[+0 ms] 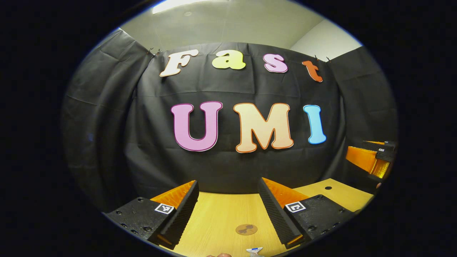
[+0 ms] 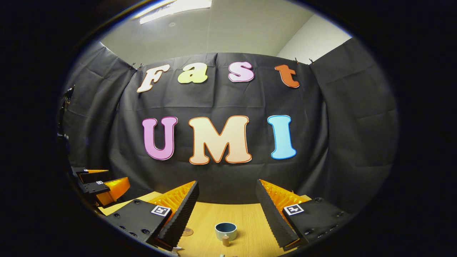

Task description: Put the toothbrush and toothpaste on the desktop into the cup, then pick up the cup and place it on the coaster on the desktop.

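Wood-grain desktop (image 1: 217, 214) is lying under both tools, pale yellow, with a small dark hole (image 1: 328, 187) toward the far right in the left gripper view. Left gripper (image 1: 228, 210) is hovering above it with its jaws spread wide, nothing between them. Below the gap a round brown coaster (image 1: 246, 229) is lying flat, and at the bottom edge a small white-and-blue end of something (image 1: 254, 251) is peeking in; cannot tell whether it is the toothpaste or the toothbrush. At the right rim the other tool is showing, raised off the desktop.

Right gripper (image 2: 226, 210) is likewise hanging with jaws released, holding nothing. Its view is giving what the left one is not: a blue-grey cup (image 2: 225, 231) standing upright on the desktop between the fingers, looking empty so far as its mouth shows. Just in front of the cup a small tan knob-like piece (image 2: 225, 240) is standing; what it is, unclear. The coaster's edge (image 2: 188, 232) is showing beside the left finger, apart from the cup.

Small square black-and-white marker tags (image 1: 295, 206) are sitting on the finger mounts; no readable writing on them.
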### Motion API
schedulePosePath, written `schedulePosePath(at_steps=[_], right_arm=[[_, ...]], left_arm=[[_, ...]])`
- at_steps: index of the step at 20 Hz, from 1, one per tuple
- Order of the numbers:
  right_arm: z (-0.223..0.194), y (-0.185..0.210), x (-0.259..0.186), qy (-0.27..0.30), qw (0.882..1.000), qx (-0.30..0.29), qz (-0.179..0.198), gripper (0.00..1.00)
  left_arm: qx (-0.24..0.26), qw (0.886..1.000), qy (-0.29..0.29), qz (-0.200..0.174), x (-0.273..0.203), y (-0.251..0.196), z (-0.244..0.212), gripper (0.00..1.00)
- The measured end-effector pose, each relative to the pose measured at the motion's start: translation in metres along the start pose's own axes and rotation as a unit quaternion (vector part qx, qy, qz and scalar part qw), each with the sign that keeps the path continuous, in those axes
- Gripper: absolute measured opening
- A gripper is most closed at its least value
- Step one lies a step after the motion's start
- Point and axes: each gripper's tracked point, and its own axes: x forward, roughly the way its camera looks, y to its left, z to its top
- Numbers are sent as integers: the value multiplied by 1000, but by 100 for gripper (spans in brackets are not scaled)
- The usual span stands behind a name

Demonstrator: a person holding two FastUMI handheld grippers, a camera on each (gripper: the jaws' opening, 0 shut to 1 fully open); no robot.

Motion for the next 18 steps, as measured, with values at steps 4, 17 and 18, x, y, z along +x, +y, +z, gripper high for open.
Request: schedulePosePath(at_steps=[4,17,18], right_arm=[[-9,1,-1,13,1000,-3,2,98],[-122,0,1,169,985,-20,5,99],[-134,0,0,189,982,-22,8,99]], left_arm=[[-6,1000,3,0,-3,0,-2,96],[-3,1000,10,18,-10,5,-4,96],[-4,1000,11,21,-11,5,-5,96]])
